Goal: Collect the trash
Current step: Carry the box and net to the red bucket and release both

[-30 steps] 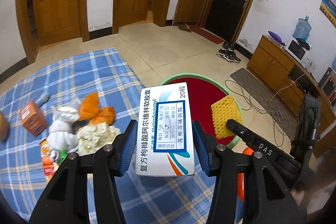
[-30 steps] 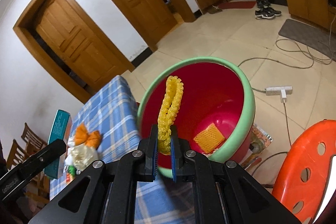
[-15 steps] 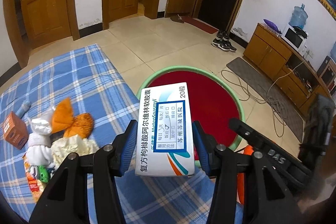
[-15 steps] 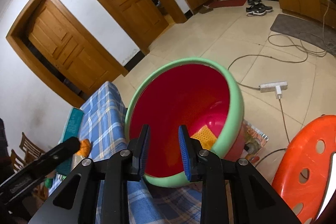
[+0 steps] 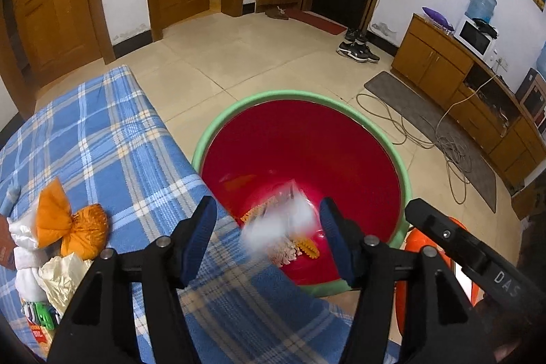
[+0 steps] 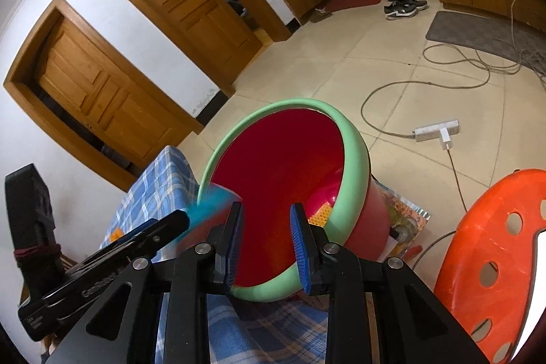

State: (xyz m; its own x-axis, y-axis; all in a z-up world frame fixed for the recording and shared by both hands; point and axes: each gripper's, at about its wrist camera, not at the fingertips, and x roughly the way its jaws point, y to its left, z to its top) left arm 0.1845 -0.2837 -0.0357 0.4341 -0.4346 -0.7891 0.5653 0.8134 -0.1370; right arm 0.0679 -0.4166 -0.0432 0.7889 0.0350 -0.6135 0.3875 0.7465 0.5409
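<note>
Several scraps wait at far left on the plaid-covered desk (image 5: 112, 139) — an orange wrapper (image 5: 70, 226), white tissue (image 5: 25, 261), a crumpled cream bag (image 5: 66, 277). The left claw (image 5: 268, 236) is spread wide, and a blurred white box (image 5: 278, 222) tumbles between its fingers toward the red bucket (image 5: 407, 183), where yellow foam netting (image 5: 307, 248) lies at the bottom. Further right, the right claw (image 6: 266, 244) is also spread and holds nothing, poised at the bucket's rim. My judgement: the pile lies left of and nearer the left claw — that hand should swing back.
</note>
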